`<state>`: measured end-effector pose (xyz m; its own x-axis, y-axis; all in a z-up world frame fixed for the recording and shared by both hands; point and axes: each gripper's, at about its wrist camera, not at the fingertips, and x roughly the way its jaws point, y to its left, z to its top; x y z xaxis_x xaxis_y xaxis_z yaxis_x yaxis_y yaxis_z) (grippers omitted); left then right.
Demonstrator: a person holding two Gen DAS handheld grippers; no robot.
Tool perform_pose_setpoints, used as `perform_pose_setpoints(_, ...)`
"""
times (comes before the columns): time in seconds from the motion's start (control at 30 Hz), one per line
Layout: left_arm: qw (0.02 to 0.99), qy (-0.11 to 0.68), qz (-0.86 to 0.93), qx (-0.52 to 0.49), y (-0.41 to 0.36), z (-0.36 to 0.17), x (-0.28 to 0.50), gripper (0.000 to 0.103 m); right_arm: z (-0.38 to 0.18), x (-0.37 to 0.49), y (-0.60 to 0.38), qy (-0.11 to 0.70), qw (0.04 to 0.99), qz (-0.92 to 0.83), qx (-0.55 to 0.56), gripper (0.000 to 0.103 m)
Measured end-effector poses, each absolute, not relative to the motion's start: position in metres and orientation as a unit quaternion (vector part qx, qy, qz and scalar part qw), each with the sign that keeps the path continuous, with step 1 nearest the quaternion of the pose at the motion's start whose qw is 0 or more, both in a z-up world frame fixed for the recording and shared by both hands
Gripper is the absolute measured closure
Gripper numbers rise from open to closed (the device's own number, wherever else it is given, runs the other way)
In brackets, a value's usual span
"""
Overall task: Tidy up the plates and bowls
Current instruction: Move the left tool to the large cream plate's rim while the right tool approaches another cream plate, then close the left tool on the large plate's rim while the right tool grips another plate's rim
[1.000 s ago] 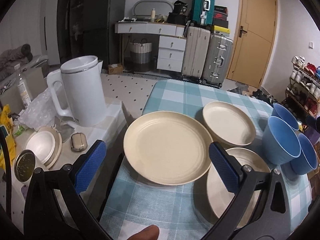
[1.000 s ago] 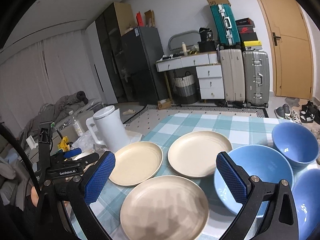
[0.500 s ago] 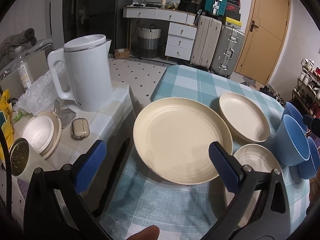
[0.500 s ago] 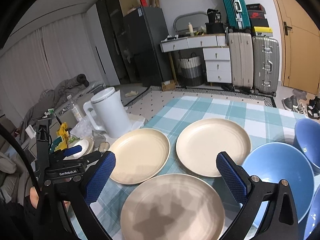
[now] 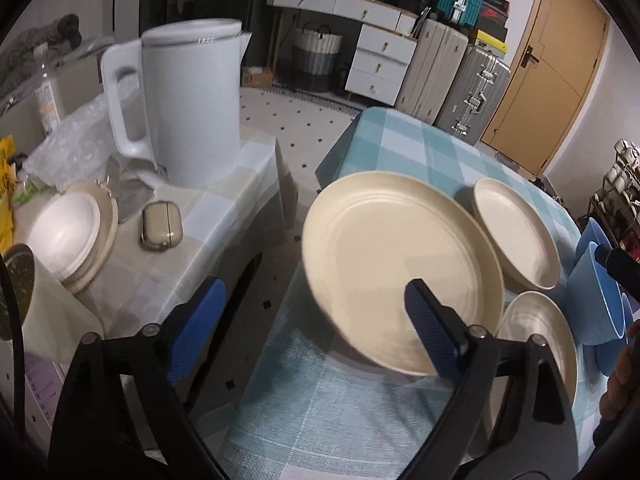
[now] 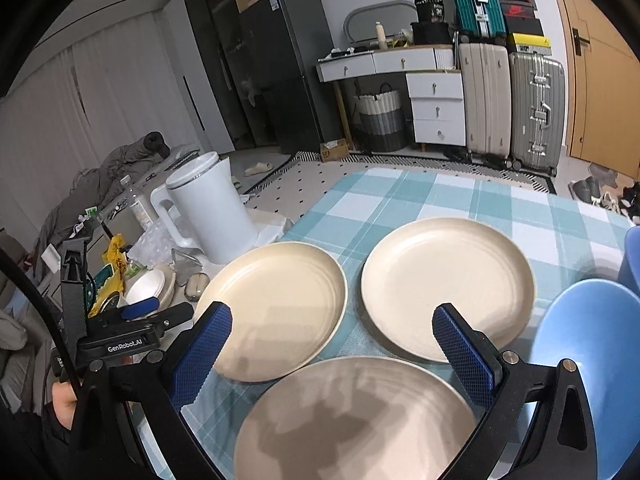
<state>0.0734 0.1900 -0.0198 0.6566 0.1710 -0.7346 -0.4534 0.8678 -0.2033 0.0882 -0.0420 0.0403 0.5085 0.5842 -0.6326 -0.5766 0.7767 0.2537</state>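
We log the approach phase: nothing is gripped yet.

Left gripper [image 5: 312,312] points steeply down at the left edge of the checked table [image 5: 400,148]. Its jaws have just been closing a little from full spread but are wide apart, with no pad pressing on anything. The right-hand pad overlaps the near rim of the left plate [image 5: 400,264]; the other pad hangs off the table edge, over the gap toward the side stand. We cannot tell whether the plate rim lies between the pads or merely below them.

Right gripper [image 6: 332,344] also tilts down, jaws wide and empty. It hangs above the nearest plate [image 6: 352,420], which sits at 6 o'clock in the right wrist view. The left plate [image 6: 276,308] lies at 10 o'clock of it and the far plate [image 6: 448,288] at 1 o'clock. Blue bowls [image 6: 588,364] crowd the 3 o'clock side, just beside both plates.

Our judgement: the step in hand is picking a first plate for stacking. Next move calls for the left jaws to straddle the rim edge-on, one pad above and one beneath, then close. The plate looks shallow and smooth, so a pinch that is too shallow may slip.

Farther off, at 10 o'clock, a white kettle [image 5: 188,100] stands on the side stand, clear of the work.
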Motion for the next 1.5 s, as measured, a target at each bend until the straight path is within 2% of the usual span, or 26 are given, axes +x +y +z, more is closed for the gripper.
perform_pose_setpoints(0.27, 0.889, 0.378, 0.175, -0.189, 0.197, -0.032, 0.077, 0.017, 0.017, 0.1, -0.02, 0.396, 0.855, 0.335, 0.007, 0.001)
perform_pose_setpoints(0.47, 0.883, 0.388, 0.174, -0.198, 0.2, -0.04, 0.08, 0.022, 0.003, 0.104, -0.002, 0.415, 0.84, 0.35, 0.005, 0.011)
perform_pose_setpoints(0.63, 0.88, 0.393, 0.175, -0.201, 0.199, -0.046, 0.083, 0.024, -0.01, 0.111, 0.014, 0.432, 0.831, 0.35, -0.001, 0.024)
perform_pose_setpoints(0.9, 0.876, 0.4, 0.179, -0.2, 0.201, -0.054, 0.085, 0.025, -0.034, 0.126, 0.028, 0.464, 0.819, 0.337, -0.009, 0.027)
perform_pose_setpoints(1.0, 0.877, 0.401, 0.174, -0.2, 0.201, -0.056, 0.085, 0.025, -0.041, 0.131, 0.029, 0.468, 0.821, 0.326, -0.017, 0.031)
perform_pose_setpoints(1.1, 0.88, 0.4, 0.166, -0.196, 0.197, -0.057, 0.087, 0.029, -0.047, 0.136, 0.032, 0.475, 0.817, 0.326, -0.021, 0.037)
perform_pose_setpoints(1.23, 0.88, 0.402, 0.164, -0.191, 0.193, -0.059, 0.09, 0.033, -0.052, 0.143, 0.034, 0.477, 0.819, 0.317, -0.028, 0.052)
perform_pose_setpoints(1.37, 0.878, 0.41, 0.164, -0.186, 0.189, -0.063, 0.093, 0.045, -0.053, 0.145, 0.036, 0.475, 0.824, 0.306, -0.035, 0.063)
perform_pose_setpoints(1.5, 0.879, 0.408, 0.158, -0.188, 0.187, -0.064, 0.095, 0.053, -0.053, 0.145, 0.036, 0.471, 0.829, 0.297, -0.041, 0.076)
